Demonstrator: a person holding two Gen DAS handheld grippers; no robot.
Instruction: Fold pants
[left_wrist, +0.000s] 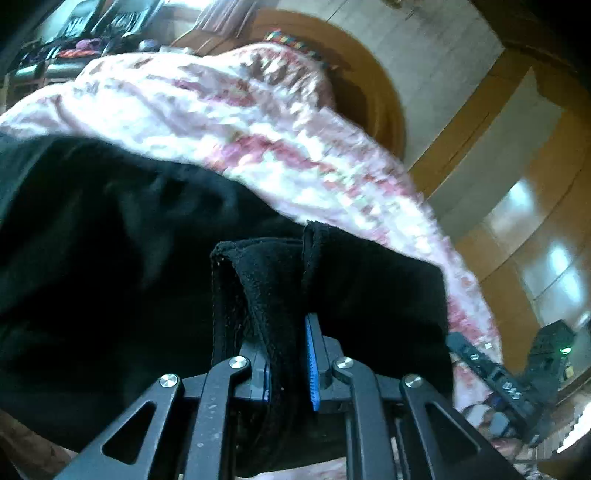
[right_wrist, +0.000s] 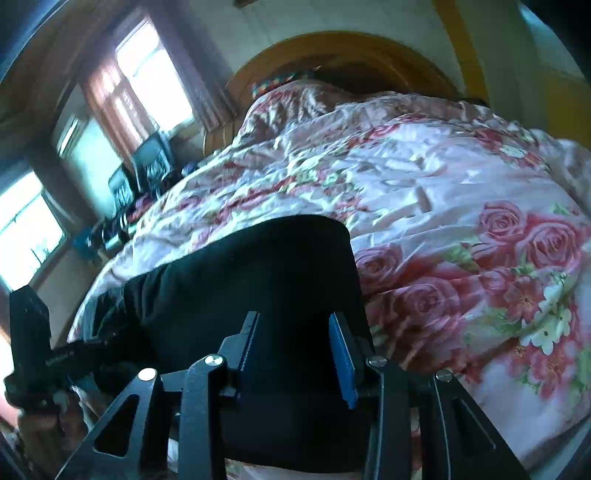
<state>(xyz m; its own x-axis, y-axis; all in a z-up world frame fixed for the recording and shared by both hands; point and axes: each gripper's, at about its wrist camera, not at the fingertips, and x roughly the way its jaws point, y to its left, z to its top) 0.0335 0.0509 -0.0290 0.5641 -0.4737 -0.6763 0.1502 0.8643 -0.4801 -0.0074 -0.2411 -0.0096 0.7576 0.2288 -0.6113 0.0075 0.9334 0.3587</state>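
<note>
Writing shows on the other gripper's black bar in each view, but it is too small and blurred to read.

Black pants (left_wrist: 110, 266) lie on a bed with a pink rose quilt (left_wrist: 229, 122). In the left view, the pants fill the lower left side, and a bunched fold of their fuzzy edge goes straight in between the blue pads. The left gripper (left_wrist: 286, 365) is pinched on that fold, with cloth packed tight between its two fingers.

In the right view, the pants (right_wrist: 251, 273) lie in front of the right gripper (right_wrist: 295, 354) and run under it. The blue pads (right_wrist: 341, 363) stand wide apart, with black cloth filling the gap between them. I cannot tell if they press on the cloth.

The roses on the quilt (right_wrist: 461, 221) are just right of the pants. A brown wood headboard (right_wrist: 332, 44) curves behind the bed. Bright windows (right_wrist: 155, 74) are on the left.
</note>
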